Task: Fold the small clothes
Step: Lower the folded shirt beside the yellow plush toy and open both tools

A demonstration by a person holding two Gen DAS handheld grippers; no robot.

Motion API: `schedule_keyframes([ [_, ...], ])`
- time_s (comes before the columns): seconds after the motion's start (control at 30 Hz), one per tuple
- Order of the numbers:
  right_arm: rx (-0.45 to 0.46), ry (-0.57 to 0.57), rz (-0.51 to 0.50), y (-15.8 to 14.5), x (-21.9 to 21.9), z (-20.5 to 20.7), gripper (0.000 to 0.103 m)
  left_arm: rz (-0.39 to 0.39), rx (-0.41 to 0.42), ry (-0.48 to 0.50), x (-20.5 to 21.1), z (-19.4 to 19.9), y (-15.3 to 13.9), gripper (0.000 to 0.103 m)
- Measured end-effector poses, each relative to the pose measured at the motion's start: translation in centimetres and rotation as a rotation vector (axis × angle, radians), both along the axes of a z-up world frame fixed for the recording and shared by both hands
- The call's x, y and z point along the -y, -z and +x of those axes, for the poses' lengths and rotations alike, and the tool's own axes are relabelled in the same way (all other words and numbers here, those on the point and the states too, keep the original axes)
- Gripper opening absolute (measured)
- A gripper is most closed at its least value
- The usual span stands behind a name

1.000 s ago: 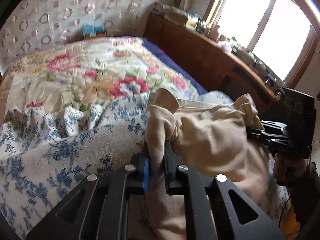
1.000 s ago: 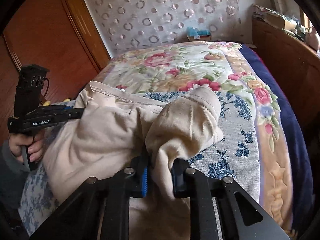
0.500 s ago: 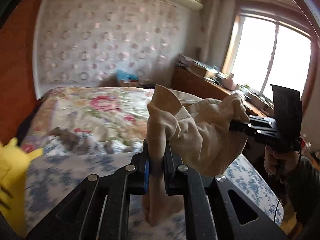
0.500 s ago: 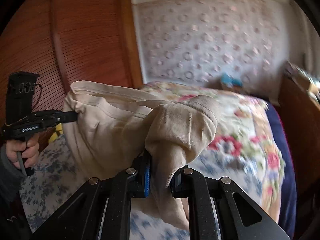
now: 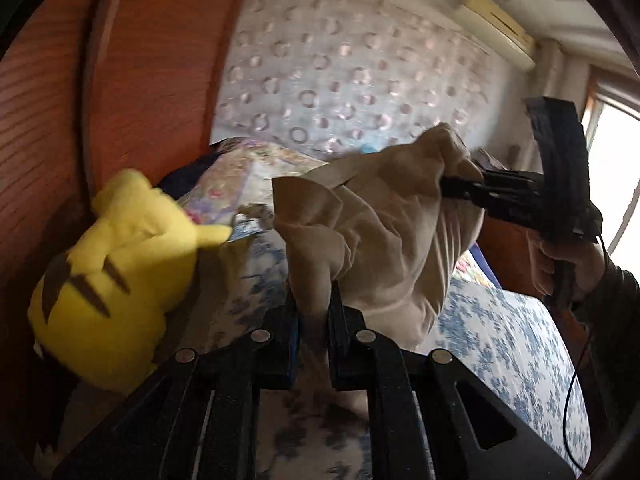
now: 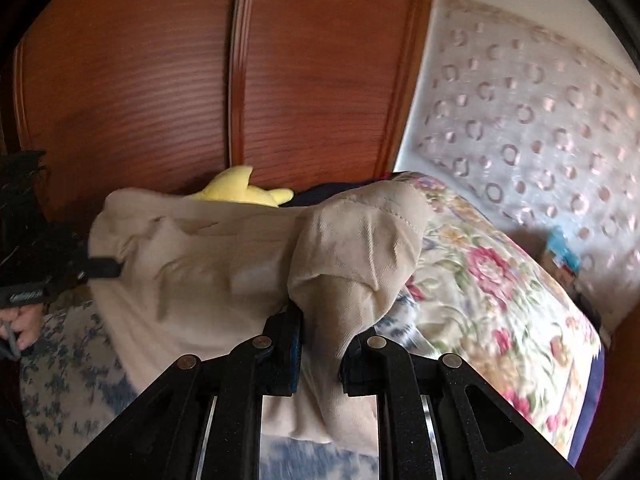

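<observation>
beige garment hanging between two grippers over the bed

the bed is filling the lower right of the right wrist view, with a flowered quilt at its far end and a blue-flowered cover nearer the cameras. a wooden wardrobe is taking up the upper left of both views, and a spotted curtain is hanging behind the bed.

the beige garment is sitting at the centre of both frames, lifted clear of the bed and sagging in loose folds between the two tools. the left gripper is clamping one bunched corner at the bottom centre of its own view, its fingers nearly closed with only cloth between them. the right gripper is pinching another corner the same way, fingers almost together on the fabric.

to do this step well, the two corners are probably best drawn apart until the cloth is hanging flat, then lowered evenly onto the blue-flowered cover so no crease gets trapped beneath.

a yellow plush toy is lying at the left of the left wrist view, just beside the garment and against the wardrobe; it is likely to be crowding the laying spot on that side. both views are blurred, so finer seams are hard to read.
</observation>
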State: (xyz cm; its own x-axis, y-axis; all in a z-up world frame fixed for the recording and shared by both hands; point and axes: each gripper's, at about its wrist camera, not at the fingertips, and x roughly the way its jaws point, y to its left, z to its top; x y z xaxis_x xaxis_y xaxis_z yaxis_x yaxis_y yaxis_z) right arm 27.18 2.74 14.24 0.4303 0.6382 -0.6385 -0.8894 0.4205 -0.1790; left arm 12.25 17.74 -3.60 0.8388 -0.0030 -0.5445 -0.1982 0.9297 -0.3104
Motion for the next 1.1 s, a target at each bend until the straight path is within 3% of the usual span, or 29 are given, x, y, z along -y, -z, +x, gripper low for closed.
schedule_keyframes([
  [0.2, -0.015, -0.057, -0.029, 0.8, -6.1, 2.2, 0.014, -0.060, 0.003, -0.106, -1.5, -1.1, 2.3, 0.012],
  [0.43, -0.048, -0.090, -0.008, 2.9, -8.9, 4.8, 0.016, -0.025, -0.073, -0.145, -2.4, -2.3, 3.8, 0.012],
  [0.47, -0.054, -0.084, -0.005, 3.3, -9.3, 4.9, 0.019, -0.029, -0.092, -0.142, -2.5, -2.3, 4.0, 0.014],
  [0.53, -0.090, -0.055, -0.005, 4.1, -9.3, 5.4, 0.041, -0.011, -0.103, -0.149, -2.5, -2.5, 4.2, 0.019],
  [0.57, -0.098, -0.037, -0.004, 4.4, -9.6, 5.9, 0.045, 0.003, -0.096, -0.152, -2.4, -2.8, 4.0, 0.026],
  [0.6, -0.098, -0.020, 0.005, 4.5, -9.3, 6.2, 0.049, 0.013, -0.082, -0.147, -2.3, -3.2, 3.8, 0.032],
  [0.67, -0.105, 0.007, 0.030, 4.3, -8.2, 6.4, 0.057, 0.014, -0.063, -0.119, -2.0, -3.5, 3.5, 0.054],
  [0.77, -0.135, 0.065, 0.064, 4.4, -6.3, 6.7, 0.058, 0.030, -0.053, -0.086, -1.4, -3.7, 2.9, 0.073],
  [0.83, -0.139, 0.102, 0.088, 4.4, -4.2, 6.1, 0.058, 0.057, -0.033, -0.062, -0.3, -4.0, 2.1, 0.080],
  [0.97, -0.129, 0.186, 0.146, 4.8, 1.2, 3.5, 0.058, 0.151, -0.026, -0.020, 2.4, -3.7, 0.5, 0.084],
  [1.1, -0.112, 0.279, 0.196, 4.9, 6.4, -1.1, 0.058, 0.180, 0.002, 0.030, 4.7, -3.7, -0.5, 0.085],
])
